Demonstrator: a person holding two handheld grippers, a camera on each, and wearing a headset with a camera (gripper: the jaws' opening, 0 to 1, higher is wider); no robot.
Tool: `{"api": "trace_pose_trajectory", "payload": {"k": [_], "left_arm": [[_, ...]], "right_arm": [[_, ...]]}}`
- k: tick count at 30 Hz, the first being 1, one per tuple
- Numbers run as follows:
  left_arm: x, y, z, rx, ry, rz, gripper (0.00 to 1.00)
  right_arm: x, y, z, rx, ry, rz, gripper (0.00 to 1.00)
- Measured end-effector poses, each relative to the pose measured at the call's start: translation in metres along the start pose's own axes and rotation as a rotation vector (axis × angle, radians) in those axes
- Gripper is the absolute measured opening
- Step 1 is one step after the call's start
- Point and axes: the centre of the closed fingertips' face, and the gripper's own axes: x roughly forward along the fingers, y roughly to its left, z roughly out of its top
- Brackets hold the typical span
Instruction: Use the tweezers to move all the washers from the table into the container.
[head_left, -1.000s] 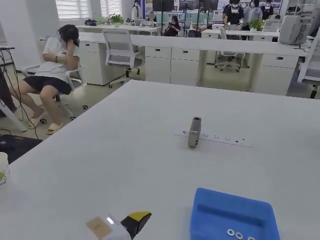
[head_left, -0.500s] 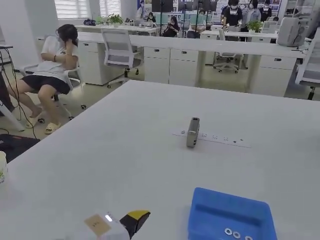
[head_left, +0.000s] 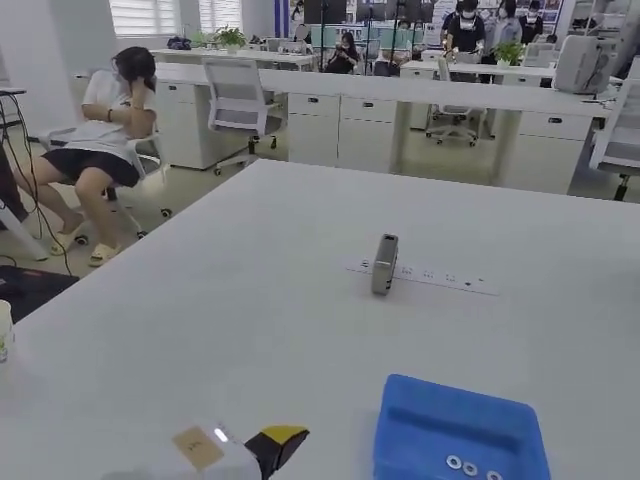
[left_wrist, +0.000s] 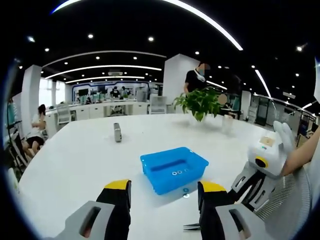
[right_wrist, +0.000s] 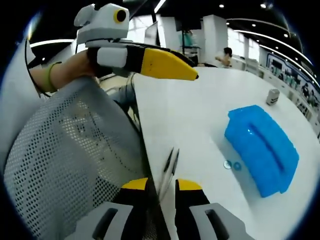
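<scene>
Head view: blue container low on the right of the white table, a few washers lying inside. Left gripper poking in at the bottom edge, yellow tip aimed toward the container; jaw state not readable from this angle. Power strip with a grey adapter well beyond, out of the way.

Right gripper view: tweezers lying flat near the table edge, one end running into the narrow gap between the jaws of the right gripper. Impossible to say if pinching the tool or merely straddling it. Two loose washers further out on the table, just beside the container's near wall. Probably the tool pick-up, then. Close across both springy arms near their middle rather than on the joined end, squarely, for a later squeeze to shut the tips. Lift level, without dragging toward the edge and the mesh chair back beside it.

Left gripper view: own jaws standing wide apart, holding nothing; container straight ahead, loose washers in front of its near wall. Keep this gripper free to steady the container, and clear of the tweezers' path to the washers.
</scene>
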Motion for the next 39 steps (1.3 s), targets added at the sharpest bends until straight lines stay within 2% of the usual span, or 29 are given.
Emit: {"api": "trace_pose_trajectory", "payload": {"k": [3, 6, 9, 12, 16, 20, 23, 26, 29, 32, 34, 39], "left_arm": [[0.0, 0.001, 0.0, 0.0, 0.0, 0.005, 0.52], [0.0, 0.001, 0.0, 0.005, 0.002, 0.007, 0.52], [0.0, 0.002, 0.0, 0.004, 0.001, 0.008, 0.52], [0.0, 0.001, -0.001, 0.006, 0.007, 0.006, 0.52], [0.001, -0.002, -0.003, 0.005, 0.016, -0.012, 0.5], [0.001, -0.003, -0.002, 0.018, 0.013, -0.011, 0.49], [0.001, -0.004, -0.002, 0.02, 0.015, -0.018, 0.49], [0.001, -0.006, -0.002, 0.018, 0.014, -0.034, 0.48], [0.003, -0.015, -0.004, 0.0, 0.028, -0.093, 0.44], [0.005, -0.026, -0.006, 0.056, 0.055, -0.142, 0.35], [0.006, -0.033, -0.004, 0.088, 0.054, -0.171, 0.31], [0.008, -0.06, -0.018, 0.139, 0.144, -0.313, 0.25]], "right_arm": [[0.002, -0.003, -0.005, -0.028, 0.032, -0.02, 0.14], [0.005, -0.015, -0.014, -0.044, 0.061, -0.053, 0.13], [0.003, -0.024, -0.015, -0.03, 0.049, -0.063, 0.02], [0.003, -0.027, -0.012, 0.009, 0.022, -0.056, 0.02], [-0.001, -0.031, -0.015, 0.005, 0.031, -0.073, 0.02], [-0.01, -0.037, -0.024, -0.021, 0.046, -0.086, 0.04], [-0.015, -0.041, -0.031, -0.003, 0.047, -0.079, 0.03], [-0.018, -0.038, -0.034, -0.028, 0.049, -0.067, 0.02], [-0.018, -0.042, -0.033, -0.115, 0.068, -0.081, 0.0], [-0.017, -0.041, -0.032, -0.139, 0.073, -0.069, 0.0], [-0.018, -0.041, -0.031, -0.153, 0.07, -0.067, 0.0], [-0.028, -0.039, -0.012, -0.212, 0.011, -0.079, 0.0]]}}
